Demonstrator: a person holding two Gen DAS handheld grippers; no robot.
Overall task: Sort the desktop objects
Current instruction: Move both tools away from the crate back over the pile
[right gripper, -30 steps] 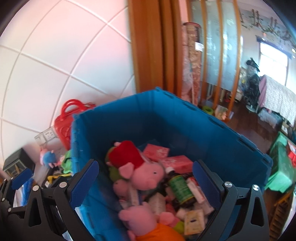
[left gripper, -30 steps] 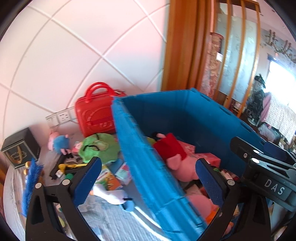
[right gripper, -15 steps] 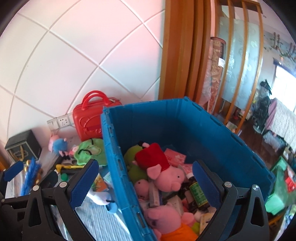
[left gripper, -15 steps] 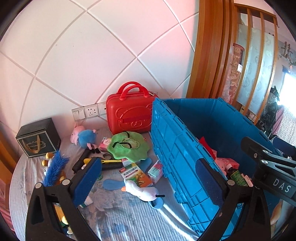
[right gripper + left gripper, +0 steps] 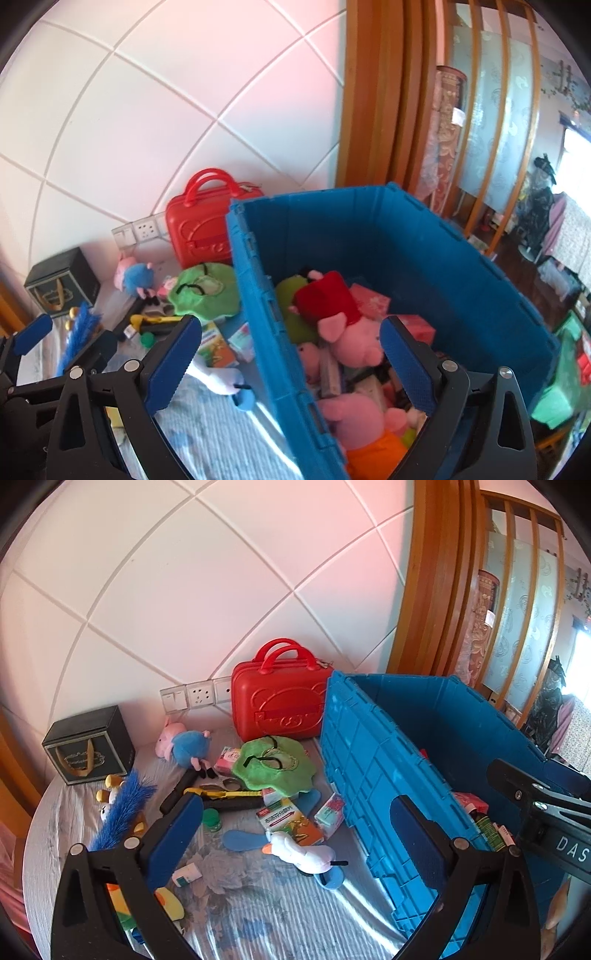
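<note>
Left gripper (image 5: 295,830) is spread wide and empty, held above the near part of the cloth-covered table (image 5: 258,915). Directly ahead of it, between the blue pads, lies the white plush duck with blue feet (image 5: 303,851), its long axis running left to right across the line of approach. Just beyond the duck is a green-and-orange carton (image 5: 286,818); farther off are a yellow utility knife (image 5: 221,794), a green cloth hat (image 5: 275,764) and a red hard-shell case (image 5: 280,705) against the far wall. Right gripper (image 5: 291,363), also spread and empty, straddles the left wall of the large blue plastic crate (image 5: 258,295), looking mostly onto the pink plush pigs (image 5: 354,339) already inside. Judgement: the left gripper is nearer the loose items and better placed for the duck.

Against the earlier frames, both views have drawn back from the crate and swung left, so more of the table now shows; both grippers were empty then as well.
</note>
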